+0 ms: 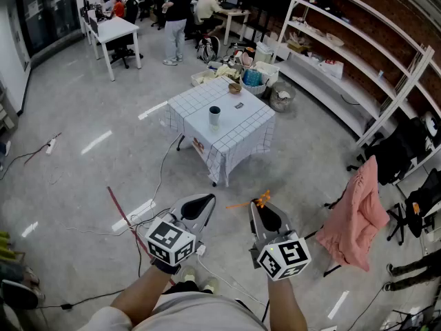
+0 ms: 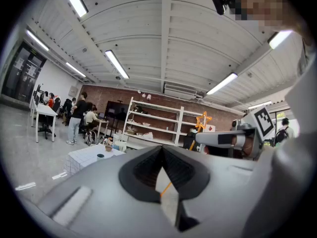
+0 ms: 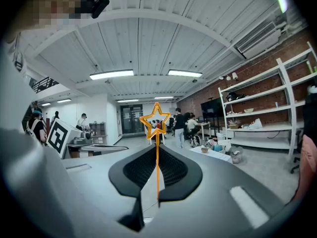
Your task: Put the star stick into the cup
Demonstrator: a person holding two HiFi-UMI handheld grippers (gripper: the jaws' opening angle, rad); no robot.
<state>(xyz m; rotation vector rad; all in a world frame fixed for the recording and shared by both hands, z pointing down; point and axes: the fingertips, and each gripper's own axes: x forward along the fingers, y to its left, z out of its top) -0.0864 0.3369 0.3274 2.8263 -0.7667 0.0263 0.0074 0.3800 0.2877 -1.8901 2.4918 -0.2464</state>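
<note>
The star stick (image 3: 157, 133), a thin orange rod with an outline star on top, stands upright between the jaws of my right gripper (image 3: 157, 155), which is shut on it. In the head view the star (image 1: 260, 200) shows at the right gripper (image 1: 256, 206) tip. My left gripper (image 1: 202, 200) is beside it, jaws together with nothing in them. The dark-rimmed cup (image 1: 214, 116) stands far ahead on a small table (image 1: 241, 133) with a checked cloth. From the left gripper view the cup (image 2: 100, 156) is tiny, and the star (image 2: 203, 119) rises over the right gripper.
Cables and a red rod (image 1: 121, 211) lie on the grey floor between me and the table. A pink cloth (image 1: 358, 212) hangs on a chair at right. White shelves (image 1: 358, 54) line the right wall. People stand and sit at desks (image 1: 117, 29) behind.
</note>
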